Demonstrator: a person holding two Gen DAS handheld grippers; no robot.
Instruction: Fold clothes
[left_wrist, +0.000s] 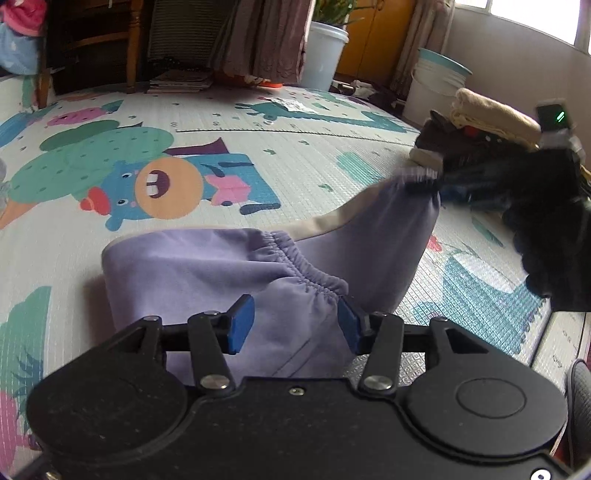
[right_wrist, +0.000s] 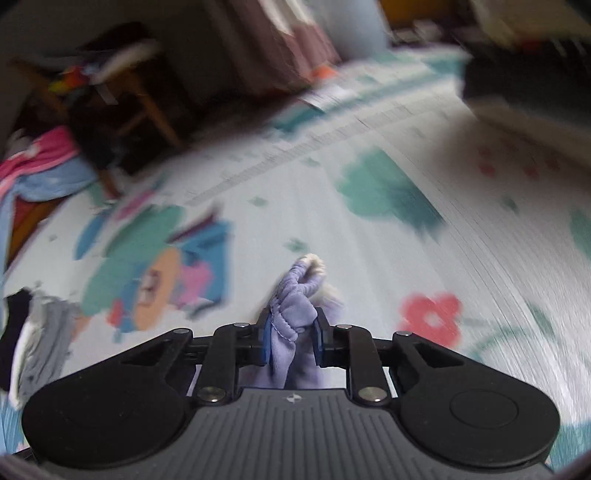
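A lilac garment with an elastic gathered hem lies partly on the patterned play mat. My left gripper is open, its blue pads either side of the gathered hem, not closed on it. My right gripper is shut on a bunched edge of the lilac garment. In the left wrist view the right gripper lifts that end of the cloth up at the right, so the fabric stretches between the mat and it. The right wrist view is blurred by motion.
A stack of folded clothes sits at the right on the mat. White buckets stand by the wall. A wooden chair and a pile of unfolded clothes are at the back left. Grey and dark clothes lie at the left.
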